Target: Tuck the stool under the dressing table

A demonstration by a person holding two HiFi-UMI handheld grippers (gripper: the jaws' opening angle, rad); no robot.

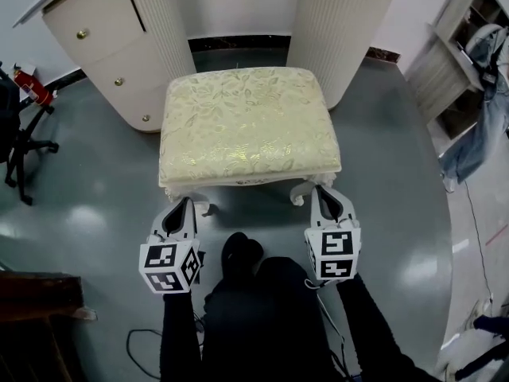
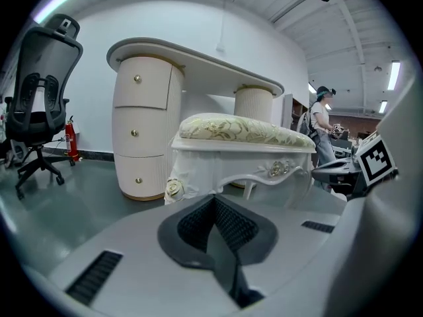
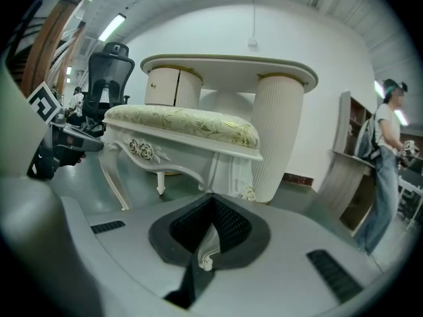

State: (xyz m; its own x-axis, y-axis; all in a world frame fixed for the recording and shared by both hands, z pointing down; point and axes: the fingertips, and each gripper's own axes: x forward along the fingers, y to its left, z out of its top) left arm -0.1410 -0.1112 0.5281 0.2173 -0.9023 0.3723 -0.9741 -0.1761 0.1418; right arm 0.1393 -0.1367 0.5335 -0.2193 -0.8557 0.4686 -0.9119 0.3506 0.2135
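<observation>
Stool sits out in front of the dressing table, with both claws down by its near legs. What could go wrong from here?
1. The right claw is clamped on just one slim carved leg. What the left claw holds is unclear, so an uneven push may twist the stool.
2. The gap between the drawer pedestal and the fluted pedestal looks tight, so a skewed seat could knock either.

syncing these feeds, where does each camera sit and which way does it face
Head view: on the person's head, facing steeply down at stool and dressing table; left gripper, right gripper, sleeves show.
Left gripper view: low on that gripper, facing the stool's left corner; closed jaws show.
Right gripper view: likewise, its right corner; closed jaws show.
All see the stool; each gripper view catches the other gripper.
</observation>
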